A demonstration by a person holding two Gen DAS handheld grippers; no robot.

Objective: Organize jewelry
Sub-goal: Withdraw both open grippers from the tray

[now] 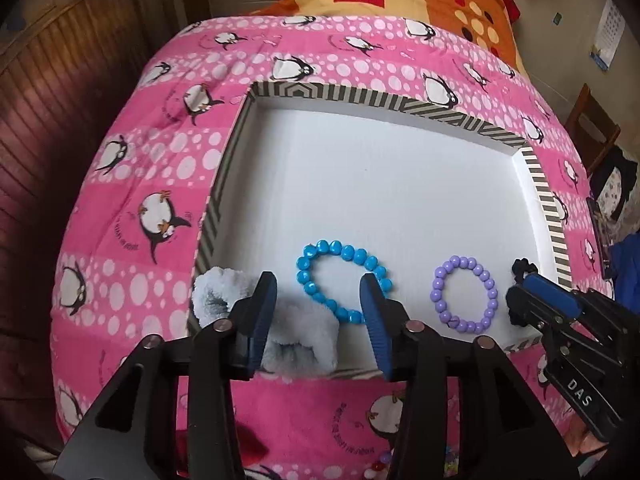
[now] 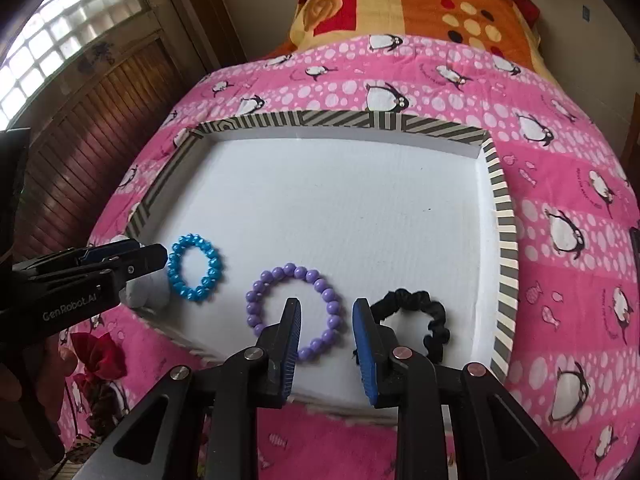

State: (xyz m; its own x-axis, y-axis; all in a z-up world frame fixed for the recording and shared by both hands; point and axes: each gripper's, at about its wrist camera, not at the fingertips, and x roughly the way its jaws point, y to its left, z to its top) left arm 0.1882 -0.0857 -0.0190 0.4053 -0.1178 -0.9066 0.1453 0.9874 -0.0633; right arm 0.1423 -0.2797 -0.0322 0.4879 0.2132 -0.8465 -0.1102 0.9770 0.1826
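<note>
Both tongs are apart and hold nothing. In the white tray (image 2: 505, 216) on the bed, a fluffy white scrunchie (image 1: 304, 336), a blue bracelet (image 1: 344, 280), a purple bracelet (image 2: 295, 312) and a black scrunchie (image 2: 416, 320) lie in a row. The right tongs (image 2: 326, 330) straddle the purple beads, so I think they should close gently. Only the right view shows the black scrunchie whole. Only the left view shows the left tongs (image 1: 318, 312) apart.

A pink penguin-print blanket (image 2: 560, 184) covers the bed. Beyond its far edge lies an orange floral quilt (image 2: 424, 4). Wooden slatted panelling (image 2: 80, 148) stands left, beneath a glass-block window (image 2: 52, 44).
</note>
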